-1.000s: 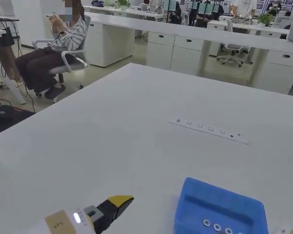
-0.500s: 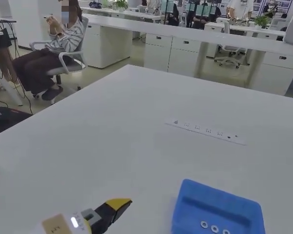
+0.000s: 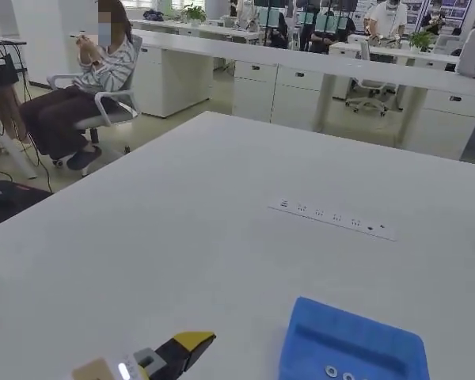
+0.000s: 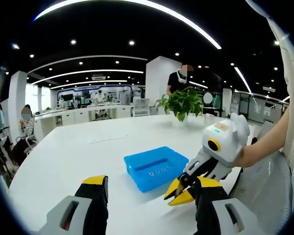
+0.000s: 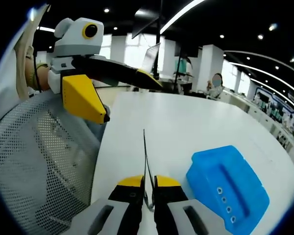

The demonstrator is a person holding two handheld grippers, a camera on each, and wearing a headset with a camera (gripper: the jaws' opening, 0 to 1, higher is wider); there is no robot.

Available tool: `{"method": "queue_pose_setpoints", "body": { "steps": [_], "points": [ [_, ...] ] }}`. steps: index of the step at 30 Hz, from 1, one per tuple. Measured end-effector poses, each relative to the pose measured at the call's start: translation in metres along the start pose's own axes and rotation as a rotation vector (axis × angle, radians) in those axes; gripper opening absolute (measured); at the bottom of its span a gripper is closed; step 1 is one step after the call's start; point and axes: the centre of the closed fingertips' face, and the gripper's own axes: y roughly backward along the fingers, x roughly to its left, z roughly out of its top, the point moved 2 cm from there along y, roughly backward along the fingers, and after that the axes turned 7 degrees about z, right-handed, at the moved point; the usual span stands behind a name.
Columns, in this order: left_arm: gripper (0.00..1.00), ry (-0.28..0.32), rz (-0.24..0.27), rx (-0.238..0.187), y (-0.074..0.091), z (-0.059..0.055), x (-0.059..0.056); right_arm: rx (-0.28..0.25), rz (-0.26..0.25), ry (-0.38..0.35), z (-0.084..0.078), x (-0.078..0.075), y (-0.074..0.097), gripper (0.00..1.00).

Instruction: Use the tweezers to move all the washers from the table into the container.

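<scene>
A blue container (image 3: 352, 348) sits on the white table (image 3: 182, 237) near the front, with several small washers (image 3: 330, 370) lying in it. The yellow tip of my left gripper (image 3: 186, 348) shows just left of it. In the left gripper view my left gripper (image 4: 149, 188) stands open, with the container (image 4: 157, 166) ahead of it and the right gripper (image 4: 186, 191) coming in from the right. In the right gripper view my right gripper (image 5: 149, 182) is shut on thin metal tweezers (image 5: 145, 156), which point forward over the table. The container (image 5: 230, 181) lies to their right.
A power strip (image 3: 332, 217) is set flush in the table beyond the container. A person sits in a chair (image 3: 87, 87) past the table's far left corner. A potted plant (image 4: 181, 104) stands at the table's far end. A mesh chair back (image 5: 39, 166) is near the right gripper.
The head camera has tilted up, so the container and the left gripper sit lower in the picture. No object has visibly moved on the table.
</scene>
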Motion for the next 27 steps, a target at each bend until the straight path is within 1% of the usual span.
{"method": "queue_pose_setpoints", "body": {
  "steps": [1,5,8,11,18,23,27],
  "points": [
    [0.73,0.0,-0.001,0.0,0.0,0.0,0.0,0.006,-0.01,0.008,0.0,0.0,0.001,0.03],
    [0.73,0.0,-0.006,0.002,0.0,0.0,-0.001,0.011,-0.016,-0.002,0.0,0.003,0.002,0.03],
    [0.73,0.0,-0.005,0.002,0.0,0.0,-0.001,0.011,-0.013,0.041,0.005,0.009,0.005,0.03],
    [0.73,0.002,-0.005,0.0,-0.001,0.0,-0.001,0.007,-0.026,0.061,0.013,0.008,0.009,0.03],
    [0.73,-0.001,-0.011,0.004,-0.001,0.0,-0.003,-0.052,-0.077,0.078,0.037,-0.006,0.021,0.03],
    [0.72,0.001,-0.011,0.003,-0.001,-0.001,-0.004,-0.079,-0.102,0.085,0.049,-0.017,0.026,0.03],
    [0.72,0.0,-0.01,0.006,-0.001,-0.001,-0.004,-0.091,-0.113,0.089,0.056,-0.026,0.029,0.03]
  ]
}}
